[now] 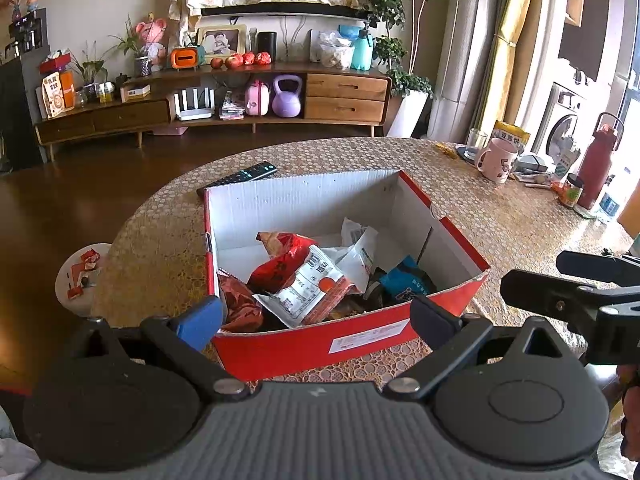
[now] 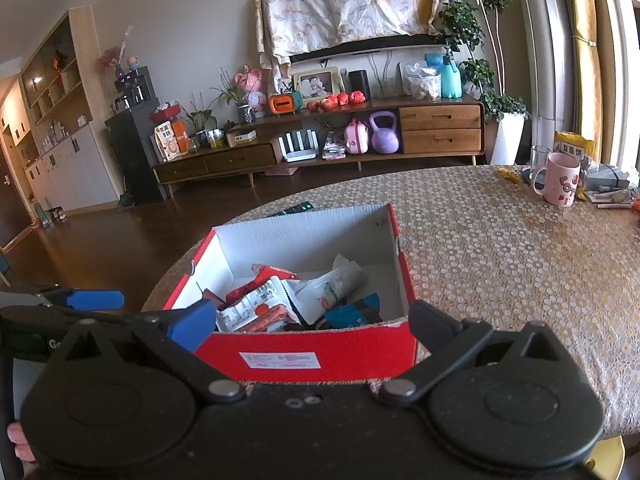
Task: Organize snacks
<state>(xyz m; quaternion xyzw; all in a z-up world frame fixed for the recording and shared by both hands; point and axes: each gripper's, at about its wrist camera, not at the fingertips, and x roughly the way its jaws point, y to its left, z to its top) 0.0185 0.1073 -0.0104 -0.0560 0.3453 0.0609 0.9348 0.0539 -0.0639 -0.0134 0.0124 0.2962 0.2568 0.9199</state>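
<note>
Snacks (image 1: 304,280) fill red box (image 1: 320,344) (label unreadable).

"LOV" legible on pink ceramic mug (image 2: 558,184) near tabletop's far edge; Chinese characters "豆酱饼" printed on yellow snack bag (image 2: 573,147) behind it; white label on red cardboard box (image 2: 280,360) too small to read.

The left gripper (image 1: 316,316), jaws spread wide and empty, sits before a red box (image 1: 304,346) of snack packets (image 1: 308,284) on the table (image 1: 500,216).

Black hand-held gripper (image 1: 316,320), blue pads (image 1: 200,322), silver screws
</note>
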